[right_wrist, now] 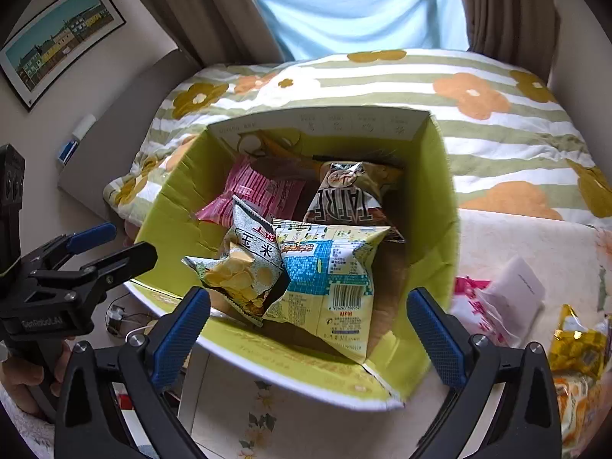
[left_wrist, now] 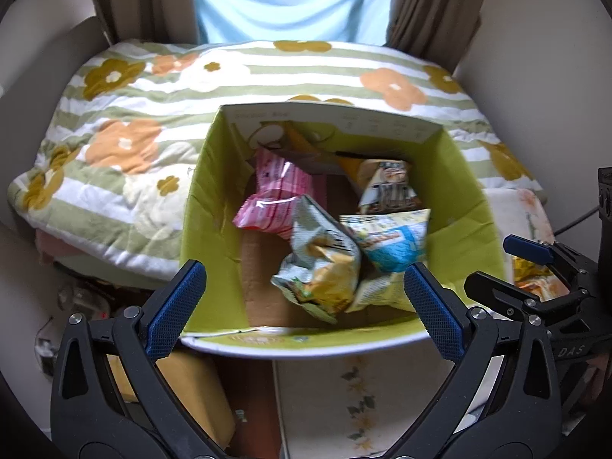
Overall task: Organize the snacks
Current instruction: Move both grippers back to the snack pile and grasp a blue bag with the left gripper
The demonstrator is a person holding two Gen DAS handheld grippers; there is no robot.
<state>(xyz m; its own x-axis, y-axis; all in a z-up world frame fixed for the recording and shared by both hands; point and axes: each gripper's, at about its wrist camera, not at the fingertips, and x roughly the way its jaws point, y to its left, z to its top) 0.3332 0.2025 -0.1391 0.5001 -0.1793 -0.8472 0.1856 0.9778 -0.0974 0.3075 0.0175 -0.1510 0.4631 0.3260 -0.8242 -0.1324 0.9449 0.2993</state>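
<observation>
An open box (left_wrist: 206, 206) (right_wrist: 432, 199) with lime-green inner walls holds several snack bags. Inside are a pink bag (left_wrist: 271, 195) (right_wrist: 260, 191), a grey chip bag (left_wrist: 321, 264) (right_wrist: 244, 267), a blue-and-yellow bag (left_wrist: 394, 241) (right_wrist: 329, 279) and a brown bag (left_wrist: 386, 187) (right_wrist: 348, 195). My left gripper (left_wrist: 306, 306) hangs open above the box's near rim, nothing between its pads. My right gripper (right_wrist: 310, 336) is open too, over the near rim, and holds nothing. Each gripper shows in the other's view: the left gripper (right_wrist: 114, 244) at the box's left, the right gripper (left_wrist: 508, 267) at its right.
More snacks lie on the cream cloth (right_wrist: 497, 241) right of the box: a pink bag (right_wrist: 478, 306), a yellow bag (right_wrist: 577, 344) and an orange one (right_wrist: 573, 394), with a white paper (right_wrist: 516, 287). A flowered quilt (left_wrist: 134, 134) lies behind. A hand (right_wrist: 23, 378) holds the left gripper.
</observation>
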